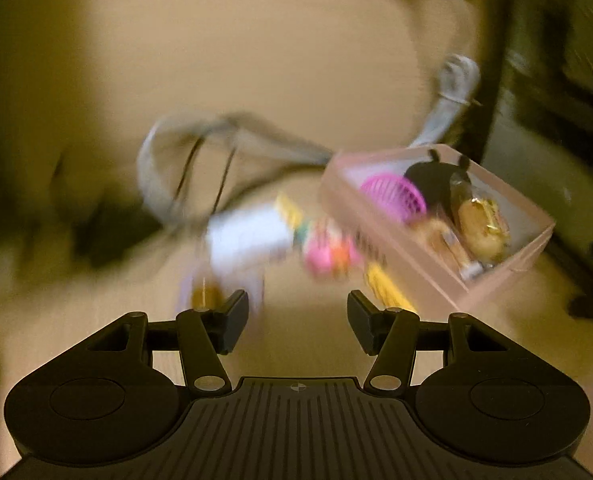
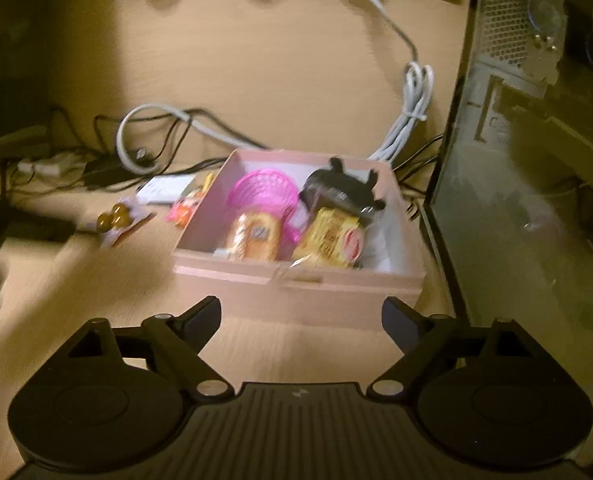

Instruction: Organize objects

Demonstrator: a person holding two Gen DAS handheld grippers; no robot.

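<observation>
Right gripper [image 2: 301,318]: jaws spread wide, nothing between them, both fingertips clear of every object. Directly ahead of the fingertips, apart from them, stands an open pink box [image 2: 296,284] on a light wooden desk [image 2: 276,80].

Contents of the box, as seen from the right wrist: a pink plastic basket [image 2: 262,194] towards the far left, an orange snack packet [image 2: 252,238] in front of it, a yellow snack packet [image 2: 330,240] to the right of that, and a black object [image 2: 338,192] with short prongs behind the yellow packet. Its exact nature cannot be determined.

Outside the box, ahead and left of the left finger: a clear packet of brown round sweets [image 2: 116,220], a small orange and pink wrapper [image 2: 184,212] just beside the box's left wall, and a white flat item [image 2: 166,190] behind it. A grey cable [image 2: 414,96] lies coiled beyond the box, with thin black wires to the far left. A computer case [image 2: 508,140] stands to the right of the right finger.

Left gripper [image 1: 298,320]: jaws stand partly apart with nothing between them. This view is heavily blurred. The pink box [image 1: 412,256] appears ahead and right of the fingertips, tilted in the frame. A pink and orange item [image 1: 328,254], a white item [image 1: 252,240] and a yellow strip [image 1: 386,288] lie ahead of the fingertips on the desk; none can be identified further.
</observation>
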